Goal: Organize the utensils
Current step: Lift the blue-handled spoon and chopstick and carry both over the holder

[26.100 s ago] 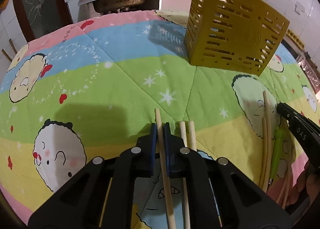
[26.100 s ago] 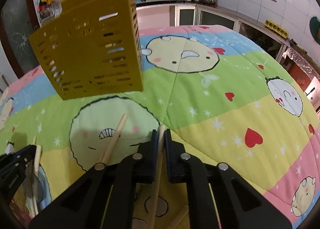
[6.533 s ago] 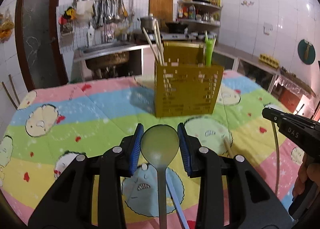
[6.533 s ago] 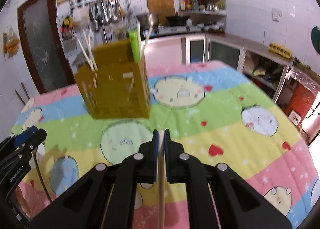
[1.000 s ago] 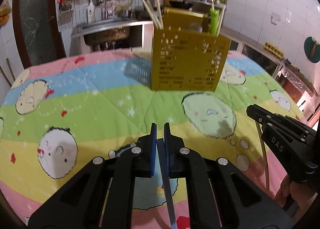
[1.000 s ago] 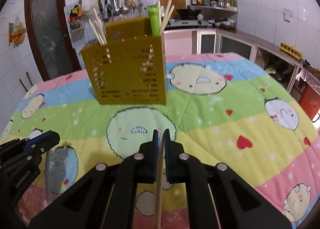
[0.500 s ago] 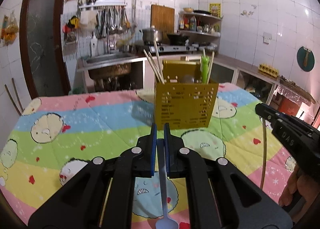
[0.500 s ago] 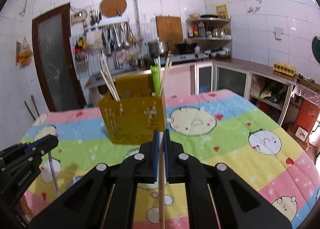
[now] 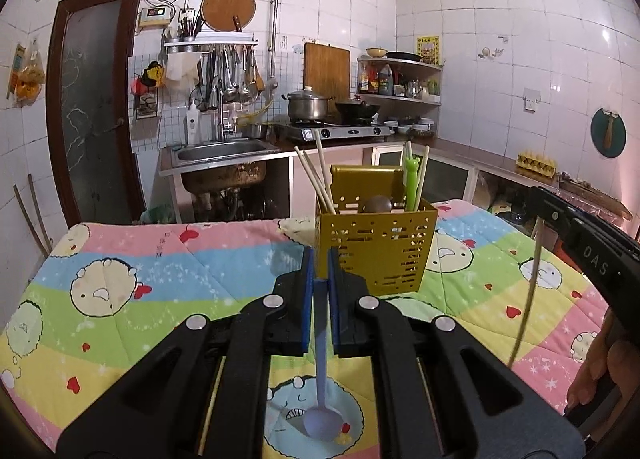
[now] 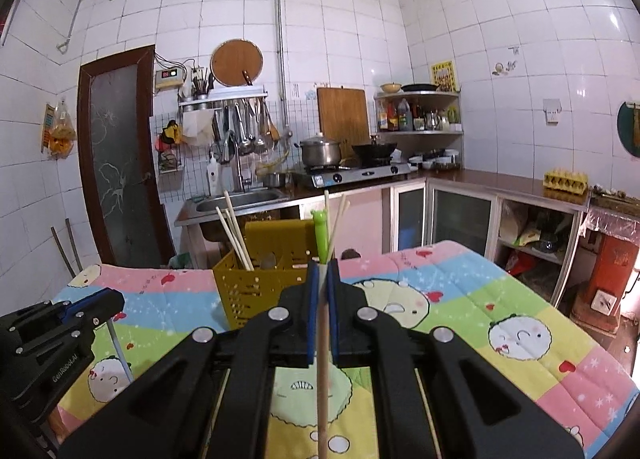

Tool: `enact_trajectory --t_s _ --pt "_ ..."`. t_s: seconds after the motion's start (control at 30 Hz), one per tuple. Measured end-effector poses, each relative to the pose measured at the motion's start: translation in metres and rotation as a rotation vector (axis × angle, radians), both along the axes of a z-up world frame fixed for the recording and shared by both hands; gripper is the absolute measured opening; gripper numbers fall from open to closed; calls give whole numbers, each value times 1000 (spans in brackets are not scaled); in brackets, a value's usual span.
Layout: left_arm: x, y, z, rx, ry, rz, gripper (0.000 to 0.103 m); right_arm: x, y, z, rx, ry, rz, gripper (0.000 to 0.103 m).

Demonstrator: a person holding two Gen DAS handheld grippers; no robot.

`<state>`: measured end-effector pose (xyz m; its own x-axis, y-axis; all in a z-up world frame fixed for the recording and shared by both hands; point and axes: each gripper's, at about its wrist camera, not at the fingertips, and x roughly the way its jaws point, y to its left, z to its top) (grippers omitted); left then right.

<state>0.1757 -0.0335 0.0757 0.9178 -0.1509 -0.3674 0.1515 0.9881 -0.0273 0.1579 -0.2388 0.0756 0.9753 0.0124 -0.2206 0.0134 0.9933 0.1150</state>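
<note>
Left tongs [image 9: 319, 279] clenched on one pale blue spoon [image 9: 320, 415], gripped by the handle, bowl hanging down toward the camera. Right tongs [image 10: 323, 283] clenched on one wooden chopstick [image 10: 323, 399], its shaft running down between the blue pads.

One yellow slotted utensil holder [image 9: 376, 247] stands upright on the bench [image 9: 160, 259], which is covered by a cartoon-print quilt in coloured bands. In the holder: three chopsticks [image 9: 314, 175] leaning left at one end, two chopsticks [image 9: 422, 171] at the other end beside one green frog-topped utensil [image 9: 411, 183], and one dark round spoon bowl [image 9: 377, 203] near the middle.

Both tongs are held above the bench, short of the holder.
</note>
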Motion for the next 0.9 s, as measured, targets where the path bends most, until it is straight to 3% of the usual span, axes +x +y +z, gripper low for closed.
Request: enact_trajectory --t_s 0.5,0.67,0.9 --pt "36 0 20 -23 -21 -16 5 37 -5 15 5 -13 1 5" --pt "52 -2 41 -27 -48 -18 5 53 -7 38 2 -33 3 5" --pt "93 -7 96 -46 -117 -11 5 83 -8 94 -13 -109 9 5"
